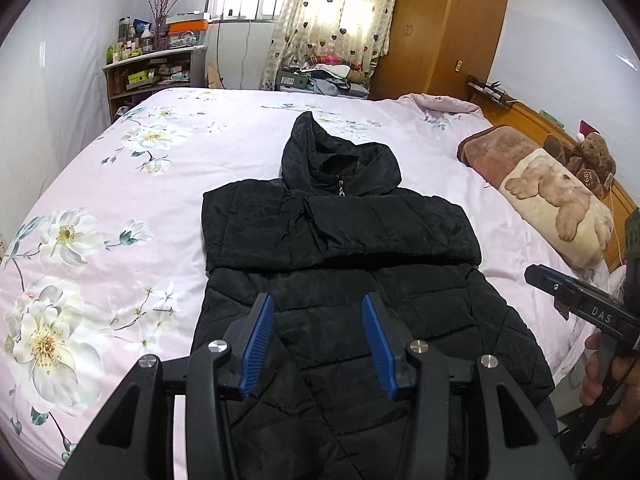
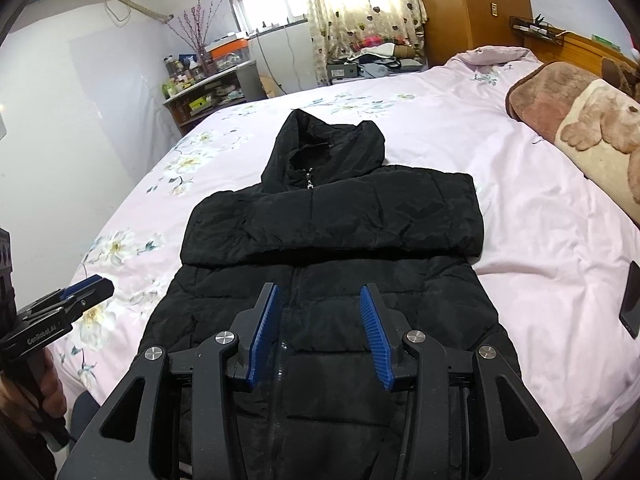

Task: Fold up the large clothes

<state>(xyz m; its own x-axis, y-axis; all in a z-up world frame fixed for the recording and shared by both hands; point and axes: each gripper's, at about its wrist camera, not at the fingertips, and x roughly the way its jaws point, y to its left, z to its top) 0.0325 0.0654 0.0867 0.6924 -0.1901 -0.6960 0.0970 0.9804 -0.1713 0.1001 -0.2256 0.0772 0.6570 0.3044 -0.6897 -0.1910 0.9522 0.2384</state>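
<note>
A black quilted hooded jacket [image 1: 340, 240] lies front up on the pink floral bed sheet [image 1: 120, 200], hood pointing away, both sleeves folded across the chest. It also shows in the right wrist view [image 2: 328, 232]. My left gripper [image 1: 318, 308] is open and empty, held above the jacket's lower part. My right gripper [image 2: 320, 300] is open and empty, held above the jacket's zip line. The right gripper also appears at the right edge of the left wrist view [image 1: 536, 274]. The left gripper appears at the left edge of the right wrist view [image 2: 90, 288].
A plush pillow with a bear print [image 1: 560, 200] lies at the bed's right side by the wooden headboard [image 1: 532, 116]. A dark phone [image 2: 632, 300] lies on the sheet at right. A cluttered shelf [image 1: 152, 72] and a wooden wardrobe [image 1: 448, 28] stand beyond the bed.
</note>
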